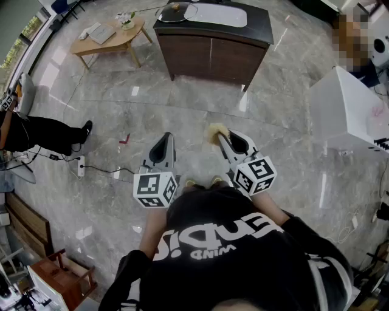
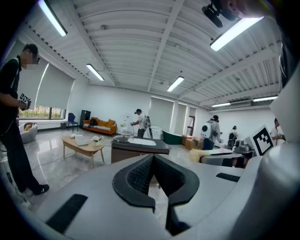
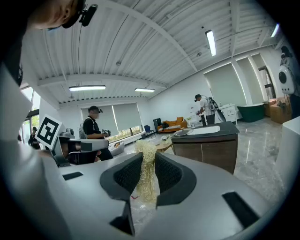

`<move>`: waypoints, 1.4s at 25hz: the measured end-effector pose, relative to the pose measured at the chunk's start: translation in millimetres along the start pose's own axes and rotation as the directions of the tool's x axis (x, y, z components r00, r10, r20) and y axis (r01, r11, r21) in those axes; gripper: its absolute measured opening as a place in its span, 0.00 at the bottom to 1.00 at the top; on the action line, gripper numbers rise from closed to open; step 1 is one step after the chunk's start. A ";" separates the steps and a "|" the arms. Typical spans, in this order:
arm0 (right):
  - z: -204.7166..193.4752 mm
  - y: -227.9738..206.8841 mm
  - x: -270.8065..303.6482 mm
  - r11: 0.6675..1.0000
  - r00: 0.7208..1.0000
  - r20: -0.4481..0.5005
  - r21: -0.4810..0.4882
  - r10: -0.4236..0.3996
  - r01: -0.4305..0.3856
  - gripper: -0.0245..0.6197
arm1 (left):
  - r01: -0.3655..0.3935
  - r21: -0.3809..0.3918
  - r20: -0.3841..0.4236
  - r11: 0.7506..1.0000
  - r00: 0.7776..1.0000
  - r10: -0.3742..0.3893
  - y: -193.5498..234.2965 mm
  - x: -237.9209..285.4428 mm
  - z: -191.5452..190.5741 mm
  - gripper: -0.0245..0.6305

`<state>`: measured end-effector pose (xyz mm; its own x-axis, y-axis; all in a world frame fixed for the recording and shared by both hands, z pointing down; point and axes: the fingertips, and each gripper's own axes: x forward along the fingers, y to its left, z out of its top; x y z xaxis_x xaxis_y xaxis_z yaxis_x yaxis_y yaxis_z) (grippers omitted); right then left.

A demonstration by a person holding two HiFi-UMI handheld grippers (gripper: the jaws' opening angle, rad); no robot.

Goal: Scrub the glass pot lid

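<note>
The glass pot lid (image 1: 176, 12) lies on the left end of a dark cabinet's countertop (image 1: 213, 42), far ahead across the floor; it also shows small in the right gripper view (image 3: 182, 132). My right gripper (image 1: 220, 138) (image 3: 148, 157) is shut on a pale yellow fibrous scrubber (image 1: 216, 132) (image 3: 147, 176) that sticks out past the jaws. Beside it, my left gripper (image 1: 165, 140) (image 2: 152, 157) is shut with nothing in it. Both are held at waist height, well short of the cabinet (image 2: 139, 146).
A light wooden coffee table (image 1: 112, 36) stands left of the cabinet. A white box-like unit (image 1: 352, 109) is at the right. A person in black (image 1: 36, 133) stands at the left, near a power strip (image 1: 80, 165) with a cable on the marble floor. Other people stand in the background.
</note>
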<state>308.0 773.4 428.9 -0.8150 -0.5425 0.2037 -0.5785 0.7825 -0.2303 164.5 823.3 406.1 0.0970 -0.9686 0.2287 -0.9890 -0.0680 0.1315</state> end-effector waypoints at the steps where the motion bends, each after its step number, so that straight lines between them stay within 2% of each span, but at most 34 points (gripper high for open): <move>1: -0.2 0.0 1.6 1.000 1.000 0.000 -0.006 -0.001 0.001 0.15 | 0.000 0.001 0.000 1.000 1.000 0.000 0.7 0.9 -0.4 0.06; 9: -3.7 12.8 14.7 1.000 0.999 0.044 -0.024 0.009 -0.008 0.15 | 0.017 0.007 -0.011 1.000 1.000 -0.017 18.5 -1.4 -14.3 0.06; 19: -12.3 9.7 27.5 0.999 0.998 0.049 0.000 -0.041 0.041 0.15 | 0.073 0.007 -0.031 0.997 0.997 -0.073 32.6 11.7 -23.7 0.06; 26: -9.1 -17.8 58.5 0.999 0.998 0.048 0.003 -0.041 0.041 0.15 | 0.074 0.020 -0.036 0.997 0.997 -0.073 47.1 53.6 -21.3 0.06; 35: 11.2 -61.6 129.6 1.000 0.999 0.030 -0.004 -0.025 0.026 0.15 | 0.073 0.018 -0.054 0.997 0.996 -0.072 82.0 127.6 -1.5 0.06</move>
<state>237.6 651.5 458.8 -0.8006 -0.5711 0.1812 -0.5990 0.7696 -0.2211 95.9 694.5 447.5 0.1739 -0.9469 0.2704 -0.9811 -0.1430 0.1303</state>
